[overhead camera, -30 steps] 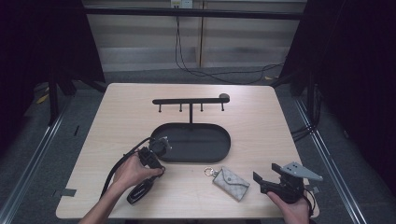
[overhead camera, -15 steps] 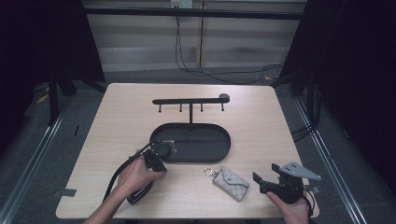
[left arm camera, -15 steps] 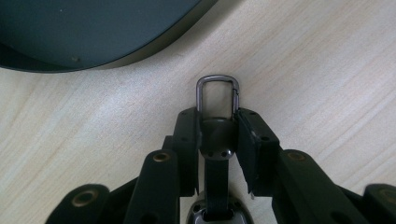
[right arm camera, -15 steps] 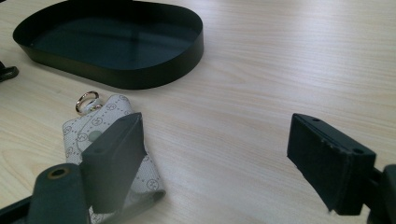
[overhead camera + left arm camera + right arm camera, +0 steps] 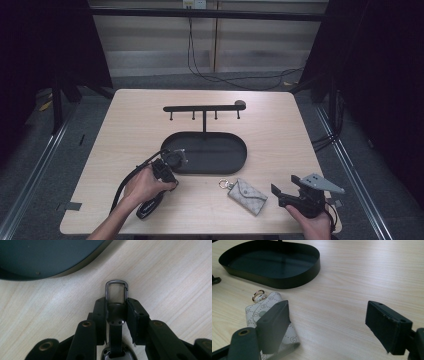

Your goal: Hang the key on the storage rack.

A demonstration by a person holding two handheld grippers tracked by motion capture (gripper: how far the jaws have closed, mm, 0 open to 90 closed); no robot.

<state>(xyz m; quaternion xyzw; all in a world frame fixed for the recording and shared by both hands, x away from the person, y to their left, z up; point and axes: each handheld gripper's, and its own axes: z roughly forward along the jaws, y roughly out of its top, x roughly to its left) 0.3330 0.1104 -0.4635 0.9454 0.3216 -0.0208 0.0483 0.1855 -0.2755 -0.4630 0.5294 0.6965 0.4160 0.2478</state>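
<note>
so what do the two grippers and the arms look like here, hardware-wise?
Both are black, handheld, two-jaw units. The left gripper trails a thick black cable that loops over the table; its linkage arms carry brass-coloured rivets and its pads are flat black blocks. The right gripper bears a grey three-cornered plate on top. Forearms are bare, no sleeves.

Bare table (image 5: pixel 280 125) flanks the oval tray (image 5: pixel 240 155); its hook rack (image 5: pixel 204 108) blocks passage above.

At lower left of the high view, a black handheld left gripper (image 5: pixel 172 159) trails a looping black cable; its jaw links carry brass-ringed screws. The matching right gripper (image 5: pixel 282 192), lower right, bears a grey three-cornered plate.
</note>
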